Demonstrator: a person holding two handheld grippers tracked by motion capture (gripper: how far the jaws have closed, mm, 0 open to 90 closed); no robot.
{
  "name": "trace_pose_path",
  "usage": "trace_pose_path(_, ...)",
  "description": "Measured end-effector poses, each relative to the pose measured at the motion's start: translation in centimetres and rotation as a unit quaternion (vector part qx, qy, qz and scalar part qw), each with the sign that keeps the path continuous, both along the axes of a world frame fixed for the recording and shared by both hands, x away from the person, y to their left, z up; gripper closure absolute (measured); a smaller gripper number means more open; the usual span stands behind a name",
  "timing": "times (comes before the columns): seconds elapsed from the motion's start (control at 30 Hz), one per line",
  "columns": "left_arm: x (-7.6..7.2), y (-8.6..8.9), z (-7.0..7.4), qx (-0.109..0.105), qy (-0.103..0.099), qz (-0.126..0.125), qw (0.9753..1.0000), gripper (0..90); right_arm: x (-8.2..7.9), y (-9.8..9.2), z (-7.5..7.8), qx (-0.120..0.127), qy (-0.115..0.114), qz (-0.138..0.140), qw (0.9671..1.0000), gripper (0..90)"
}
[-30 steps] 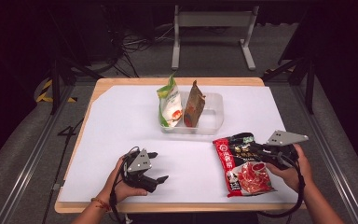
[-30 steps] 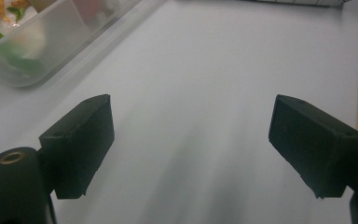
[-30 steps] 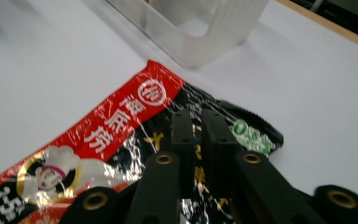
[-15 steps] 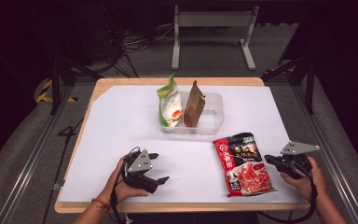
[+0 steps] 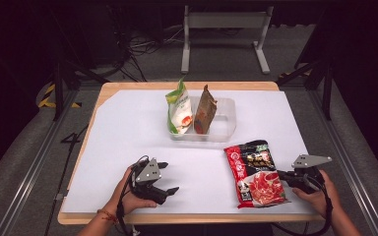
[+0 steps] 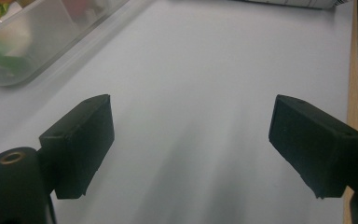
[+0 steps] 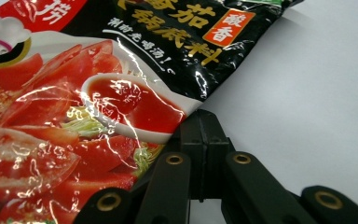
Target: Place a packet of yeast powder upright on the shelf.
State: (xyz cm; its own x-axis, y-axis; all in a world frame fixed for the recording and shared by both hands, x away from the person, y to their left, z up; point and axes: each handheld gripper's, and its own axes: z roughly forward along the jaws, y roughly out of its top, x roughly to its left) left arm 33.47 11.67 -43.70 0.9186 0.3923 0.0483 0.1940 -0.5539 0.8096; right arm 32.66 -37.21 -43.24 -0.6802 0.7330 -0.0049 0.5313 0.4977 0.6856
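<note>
The white sheet (image 5: 128, 128) on the left part of the high view is bare, so a gripper could slide there freely. In the upper middle, a clear tray (image 5: 226, 123) with a green and white bag (image 5: 178, 107) and a brown bag (image 5: 204, 110) standing up in it blocks the way. At the lower right, a red packet (image 5: 256, 172) lies flat. A bare strip runs between the tray and the packet.

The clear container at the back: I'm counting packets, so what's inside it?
Inside the clear container stand two packets: a green-and-white one and a brown one. Anything low behind them is hidden.
</note>
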Motion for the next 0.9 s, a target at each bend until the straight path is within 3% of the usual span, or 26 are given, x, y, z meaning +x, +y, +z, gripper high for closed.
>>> trace_pose_path(0.33,0.0,0.1,0.1,0.000,-0.001,0.001,1.0000,14.8,-1.1,2.8,0.1,-0.015,0.006,0.053,0.9985,90.0)
trace_pose_path(0.4,0.0,0.2,0.0,0.001,-0.001,0.003,1.0000,14.8,-1.4,3.8,0.1,-0.016,0.011,0.074,0.9971,90.0)
trace_pose_path(0.63,0.0,-0.1,-0.1,0.005,0.001,-0.002,1.0000,14.7,-1.9,6.2,0.1,-0.022,0.014,0.097,0.9950,90.0)
trace_pose_path(0.77,0.1,-0.1,-0.1,0.009,0.001,0.000,1.0000,14.7,-1.9,7.2,0.0,-0.028,0.009,0.104,0.9942,84.3)
trace_pose_path(0.9,0.0,0.1,-0.1,0.007,-0.001,0.003,1.0000,14.7,-1.5,6.4,0.3,-0.024,0.002,0.089,0.9958,78.3)
